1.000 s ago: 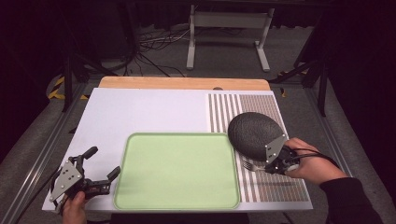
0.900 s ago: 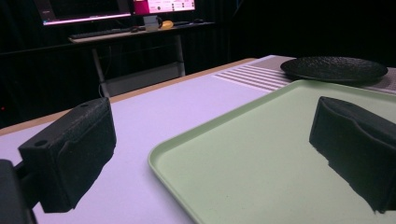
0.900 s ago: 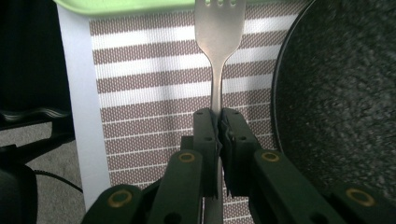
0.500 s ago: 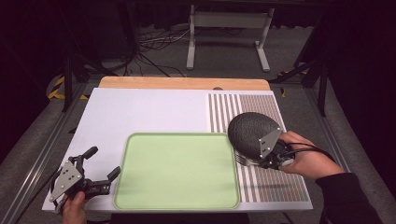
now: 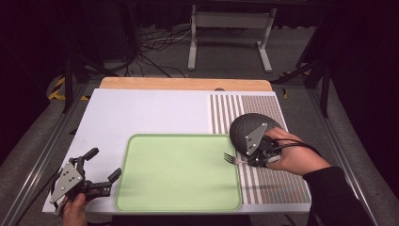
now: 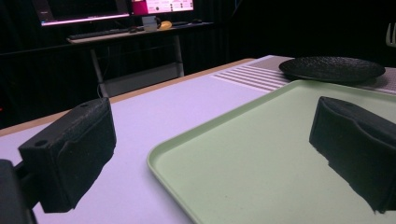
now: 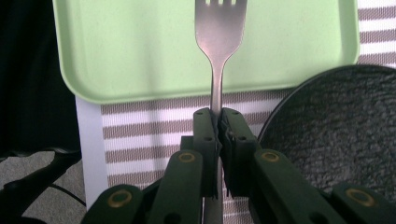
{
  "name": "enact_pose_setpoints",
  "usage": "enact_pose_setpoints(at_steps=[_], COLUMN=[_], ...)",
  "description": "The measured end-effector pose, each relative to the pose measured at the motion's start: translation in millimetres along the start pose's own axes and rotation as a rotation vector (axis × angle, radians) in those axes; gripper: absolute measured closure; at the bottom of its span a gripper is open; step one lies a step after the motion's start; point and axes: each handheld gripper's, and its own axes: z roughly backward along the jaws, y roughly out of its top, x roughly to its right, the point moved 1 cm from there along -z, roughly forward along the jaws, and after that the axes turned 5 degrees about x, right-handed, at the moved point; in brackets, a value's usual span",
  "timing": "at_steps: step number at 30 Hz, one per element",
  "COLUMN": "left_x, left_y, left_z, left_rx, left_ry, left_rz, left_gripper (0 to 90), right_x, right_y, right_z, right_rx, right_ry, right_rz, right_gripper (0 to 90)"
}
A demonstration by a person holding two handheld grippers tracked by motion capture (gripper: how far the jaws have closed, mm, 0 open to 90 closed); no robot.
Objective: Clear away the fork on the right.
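A silver fork (image 5: 232,158) (image 7: 217,42) sticks out of my right gripper (image 5: 248,161) (image 7: 218,122), whose jaws are shut on its handle. The tines reach over the right edge of the pale green tray (image 5: 179,172) (image 7: 140,51), above its surface. A black textured plate (image 5: 244,128) (image 7: 336,130) (image 6: 332,69) lies on the striped mat (image 5: 268,183), partly hidden behind the gripper. Near the table's front left corner, my left gripper (image 5: 104,168) (image 6: 212,154) is held open with nothing between its pads, just left of the tray (image 6: 261,158).
The white tabletop (image 5: 141,115) ends in a wooden strip (image 5: 186,84) at the far edge. Beyond it stand a metal stand (image 5: 229,35) and cables on the floor. A desk with monitors (image 6: 116,9) is seen in the left gripper view.
My right gripper has carried the fork leftward and slightly up, from beside the plate to the tray's right edge. The left gripper has stayed where it was.
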Motion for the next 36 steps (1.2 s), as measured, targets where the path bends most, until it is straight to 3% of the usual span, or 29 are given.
enact_pose_setpoints(at_steps=[3,5,13,16,20,30,36], left_x=[-0.1,-0.1,0.0,-0.2,0.1,0.2,0.1], left_y=[0.1,0.1,0.3,0.4,0.4,0.4,0.4], left_z=[0.0,-0.1,0.1,0.1,0.2,0.1,0.2], left_rx=[0.001,0.001,0.004,0.003,0.004,0.003,0.003], left_ry=[-0.002,-0.003,-0.003,-0.004,-0.003,-0.003,-0.002], left_rz=[-0.001,-0.002,-0.001,-0.002,-0.002,-0.001,-0.002], left_gripper=[1.1,1.1,1.1,1.1,1.1,1.1,1.1], right_x=[1.4,0.6,-0.4,0.7,1.7,1.3,-0.6], right_y=[9.4,16.2,33.0,36.4,41.1,47.7,53.1], right_z=[-2.3,-4.2,-9.5,-9.3,-10.6,-18.3,-23.2], right_rx=[0.007,0.009,0.011,0.031,0.055,0.073,0.098], right_ry=[-0.008,-0.005,-0.003,0.000,0.005,0.048,0.077], right_rz=[-0.004,-0.044,-0.087,-0.168,-0.230,-0.320,-0.428], right_gripper=[85.1,85.0,85.1,85.1,85.1,85.1,85.1])
